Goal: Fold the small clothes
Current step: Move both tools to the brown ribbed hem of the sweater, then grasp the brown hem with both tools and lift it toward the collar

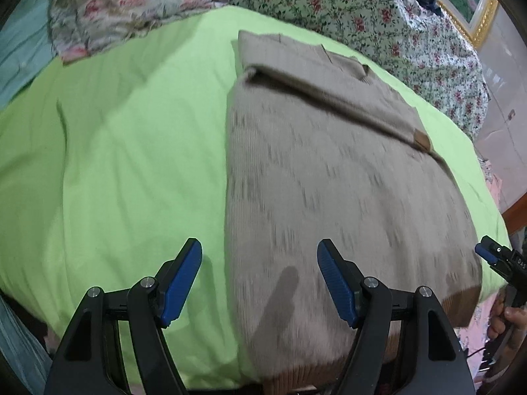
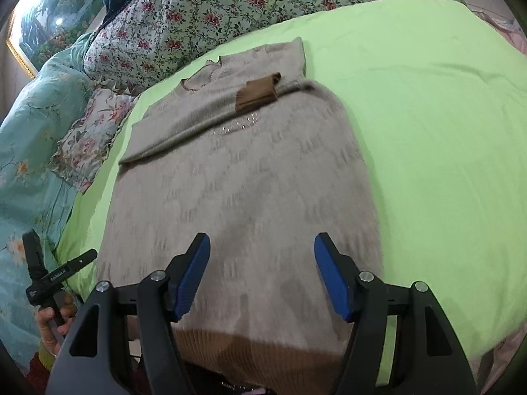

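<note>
A beige knit sweater (image 1: 329, 171) lies flat on a lime green sheet (image 1: 131, 151), sleeves folded across its chest, a brown cuff (image 2: 258, 95) on top. Its brown ribbed hem (image 2: 263, 345) is nearest me. My left gripper (image 1: 260, 276) is open and empty above the sweater's near left edge. My right gripper (image 2: 262, 270) is open and empty above the hem area. The right gripper also shows at the right edge of the left wrist view (image 1: 494, 256); the left gripper shows at the lower left of the right wrist view (image 2: 52, 273).
Floral bedding (image 1: 362, 10) and a floral pillow (image 1: 122, 6) lie behind the sweater. A teal floral quilt (image 2: 29, 151) lies left in the right wrist view. A framed picture (image 2: 42, 16) hangs behind. The green sheet (image 2: 428, 131) spreads beside the sweater.
</note>
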Demonstrator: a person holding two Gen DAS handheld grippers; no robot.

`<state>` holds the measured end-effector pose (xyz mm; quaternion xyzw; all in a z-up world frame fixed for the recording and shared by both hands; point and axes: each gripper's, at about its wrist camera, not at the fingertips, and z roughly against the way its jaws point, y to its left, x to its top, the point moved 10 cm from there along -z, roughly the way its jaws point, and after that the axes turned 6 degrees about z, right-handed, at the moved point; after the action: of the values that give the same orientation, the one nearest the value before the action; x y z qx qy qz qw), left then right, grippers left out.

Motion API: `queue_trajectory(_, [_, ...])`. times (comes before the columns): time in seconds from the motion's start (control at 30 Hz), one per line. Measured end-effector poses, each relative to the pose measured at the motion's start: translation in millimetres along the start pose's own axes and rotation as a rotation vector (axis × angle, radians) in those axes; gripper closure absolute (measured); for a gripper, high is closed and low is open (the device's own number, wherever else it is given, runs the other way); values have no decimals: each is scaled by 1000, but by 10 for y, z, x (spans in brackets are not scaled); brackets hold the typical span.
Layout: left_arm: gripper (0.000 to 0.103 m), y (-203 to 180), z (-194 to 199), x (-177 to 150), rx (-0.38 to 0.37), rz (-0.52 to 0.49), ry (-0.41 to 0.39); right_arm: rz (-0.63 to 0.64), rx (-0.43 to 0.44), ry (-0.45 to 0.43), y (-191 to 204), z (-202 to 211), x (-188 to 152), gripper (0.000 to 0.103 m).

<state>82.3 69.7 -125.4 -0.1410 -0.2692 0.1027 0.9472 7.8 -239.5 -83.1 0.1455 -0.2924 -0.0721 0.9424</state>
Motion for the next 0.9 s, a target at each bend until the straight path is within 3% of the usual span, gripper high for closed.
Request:
queue_trajectory(0.3, [30,-57,134,-714,-111,-84,76,1,77,-6,-263,366,-440,36])
queue_trajectory(0.63, [31,-244,28,-1233,-262,-149,197,100,122,118,-352,455,-956,36])
queue_trajectory(0.83, [32,-342,-56,-1246,-269,-158,198,105,161,112,-303,351,-972,34])
queue_trajectory(0.9, [39,-349,-32,-1229,-278,-152,195,121,177,112,-270,353,-950,34])
